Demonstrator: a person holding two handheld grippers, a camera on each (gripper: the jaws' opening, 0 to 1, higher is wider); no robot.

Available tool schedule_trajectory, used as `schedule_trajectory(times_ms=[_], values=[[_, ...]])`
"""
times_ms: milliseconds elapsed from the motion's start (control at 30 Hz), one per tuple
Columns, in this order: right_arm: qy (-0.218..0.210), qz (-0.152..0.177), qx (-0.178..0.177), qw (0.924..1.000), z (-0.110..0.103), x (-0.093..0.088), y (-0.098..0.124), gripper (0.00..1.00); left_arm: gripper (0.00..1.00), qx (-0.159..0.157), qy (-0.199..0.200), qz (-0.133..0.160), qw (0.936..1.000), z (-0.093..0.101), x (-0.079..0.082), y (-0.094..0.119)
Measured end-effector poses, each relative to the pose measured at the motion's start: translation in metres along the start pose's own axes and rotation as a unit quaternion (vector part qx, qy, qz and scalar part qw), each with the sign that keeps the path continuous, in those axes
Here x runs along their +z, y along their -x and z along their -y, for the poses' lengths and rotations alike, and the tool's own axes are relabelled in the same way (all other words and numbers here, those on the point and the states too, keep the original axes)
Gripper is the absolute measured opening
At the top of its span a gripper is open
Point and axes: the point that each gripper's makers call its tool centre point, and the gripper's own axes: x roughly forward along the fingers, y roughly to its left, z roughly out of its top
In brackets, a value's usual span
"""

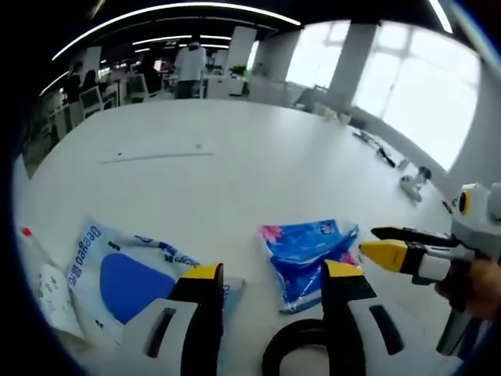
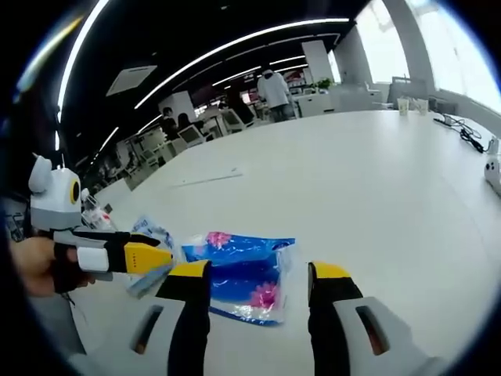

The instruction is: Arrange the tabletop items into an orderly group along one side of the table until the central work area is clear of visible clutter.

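Observation:
A blue tissue pack (image 1: 307,249) with pink flowers lies flat on the white table (image 1: 235,157). Its near end shows between the tips of my open left gripper (image 1: 272,274). A larger white pack with a blue oval (image 1: 117,276) lies to the left of it. My right gripper (image 1: 368,241), held in a hand, comes in from the right with its tips beside the blue pack's edge. In the right gripper view the blue pack (image 2: 243,270) lies between the wide-apart jaws of my right gripper (image 2: 260,271). The left gripper (image 2: 160,249) reaches in over the white pack (image 2: 153,231).
A white paper packet (image 1: 48,288) lies at the table's left edge. Cables (image 1: 380,150) and a small white device (image 1: 412,184) sit near the far right edge, with cups (image 2: 407,103) beyond. A person (image 2: 274,92), chairs and desks stand behind the table.

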Motion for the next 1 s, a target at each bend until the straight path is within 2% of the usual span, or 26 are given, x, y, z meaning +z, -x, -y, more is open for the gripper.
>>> schedule_trajectory(times_ms=[300,567,800,900,1000], values=[[-0.004,0.015,0.000,0.9999,-0.026,0.010,0.009,0.46,0.46,0.008,-0.005,0.012,0.9999,-0.024,0.016,0.024],[0.005,0.026,-0.008,0.9996,-0.031,0.024,0.011,0.45,0.46,0.014,-0.005,0.025,0.9996,-0.040,0.028,0.040],[0.009,0.026,-0.009,0.9996,-0.037,0.025,0.011,0.45,0.47,0.006,0.002,0.035,0.9994,-0.047,0.031,0.050],[0.011,0.027,-0.007,0.9996,-0.044,0.024,0.013,0.45,0.48,0.004,-0.016,0.027,0.9995,-0.059,0.029,0.052],[0.009,0.027,-0.005,0.9996,-0.052,0.020,0.016,0.45,0.47,0.013,-0.015,0.025,0.9995,-0.080,0.029,0.060]])
